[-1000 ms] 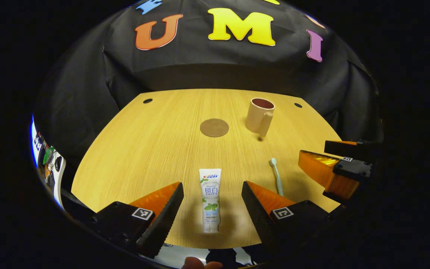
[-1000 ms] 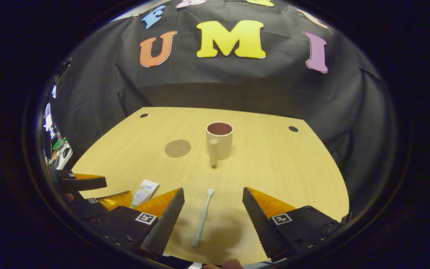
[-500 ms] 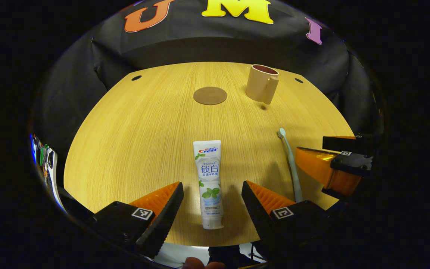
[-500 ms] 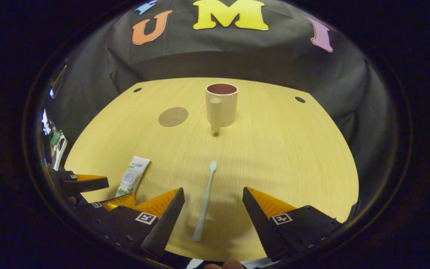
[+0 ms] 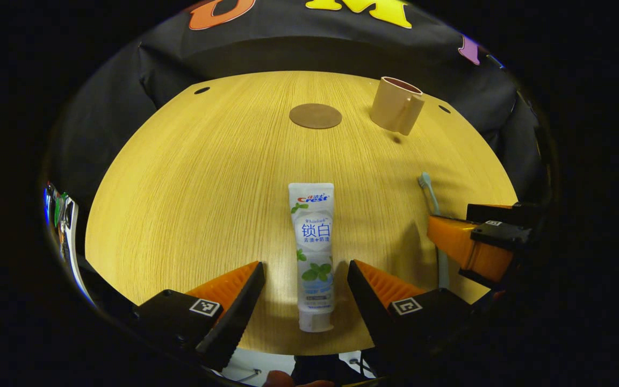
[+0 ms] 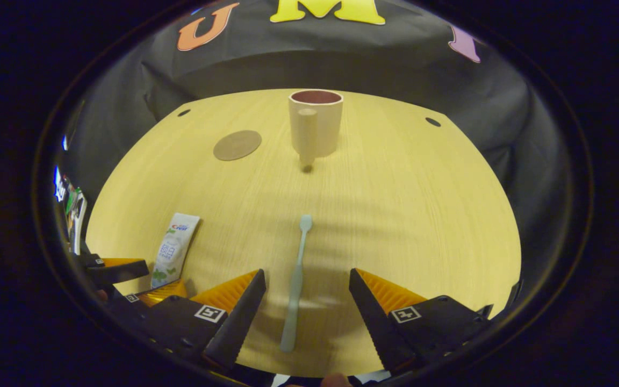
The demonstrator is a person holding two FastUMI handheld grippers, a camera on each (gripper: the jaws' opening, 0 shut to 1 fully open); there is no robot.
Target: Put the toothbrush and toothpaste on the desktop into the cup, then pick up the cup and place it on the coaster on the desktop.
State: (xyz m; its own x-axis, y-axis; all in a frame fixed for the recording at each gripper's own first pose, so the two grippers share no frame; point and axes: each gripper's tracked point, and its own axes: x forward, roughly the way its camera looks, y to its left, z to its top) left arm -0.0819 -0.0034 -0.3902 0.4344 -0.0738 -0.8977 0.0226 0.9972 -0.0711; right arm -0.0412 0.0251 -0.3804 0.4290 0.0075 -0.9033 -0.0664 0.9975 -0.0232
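I'm looking down on the tabletop (image 6: 395,215), a round-edged wooden top with everything spread out on it, nothing stacked. The layout makes sense to me: the 2 loose items lie near my edge where I can reach them, and the 2 targets sit far back.

The cup (image 6: 315,128) stands upright at the far side, mouth up and empty as far as I can see, its handle turned toward my right tongs. In the left gripper view the cup (image 5: 395,104) sits right of the coaster (image 5: 315,115), near it but apart. The coaster (image 6: 237,145) lies flat and bare, ready for the cup later.

Now the toothpaste (image 5: 314,252): it lies flat, long axis running straight away from me, cap end nearest my left tongs (image 5: 306,293), crimped end pointing toward the coaster. That lines it up with the gap between the fingers, so I judge a straight drop would straddle it. The left tongs are spread wide on either side of the tube and not touching it.

The toothbrush (image 6: 296,282) is the thinnest thing here. It lies flat too, handle end toward my right tongs (image 6: 307,298), bristle head pointing at the cup. The right tongs are also wide apart, flanking the handle, gripping nothing.

In the left gripper view I see the toothbrush (image 5: 429,191) just beside the right tongs (image 5: 470,236), well apart from the toothpaste (image 6: 174,250). Nothing is in the cup yet.
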